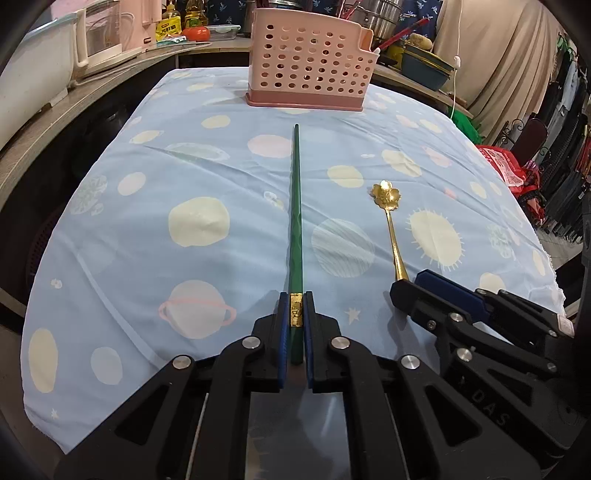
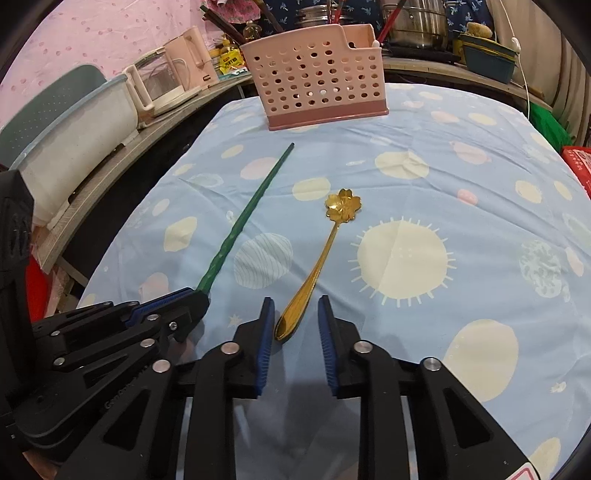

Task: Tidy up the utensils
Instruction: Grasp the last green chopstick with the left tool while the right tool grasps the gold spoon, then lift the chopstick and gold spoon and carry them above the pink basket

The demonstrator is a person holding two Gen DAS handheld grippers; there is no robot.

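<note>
A green chopstick [image 1: 296, 206] with a gold band lies lengthwise on the blue planet-print cloth [image 1: 166, 177]. My left gripper [image 1: 295, 295] is shut on its near end, the blue pads pressing both sides. To its right lies a gold spoon [image 2: 325, 251] with a flower-shaped bowl. The end of its handle sits between the jaws of my right gripper [image 2: 295, 300], with a gap on the right side, so the pads do not clamp it. A pink perforated utensil holder [image 1: 306, 62] stands upright at the table's far edge. The two grippers sit side by side, the left gripper [image 2: 199, 297] at the right one's left.
A counter behind the table carries a kettle [image 2: 173, 74], a white tub [image 2: 74, 147], metal pots [image 2: 417, 22] and a teal container [image 2: 487, 59]. A red bag [image 1: 506, 166] and hanging clothes [image 1: 565, 155] stand off the table's right edge.
</note>
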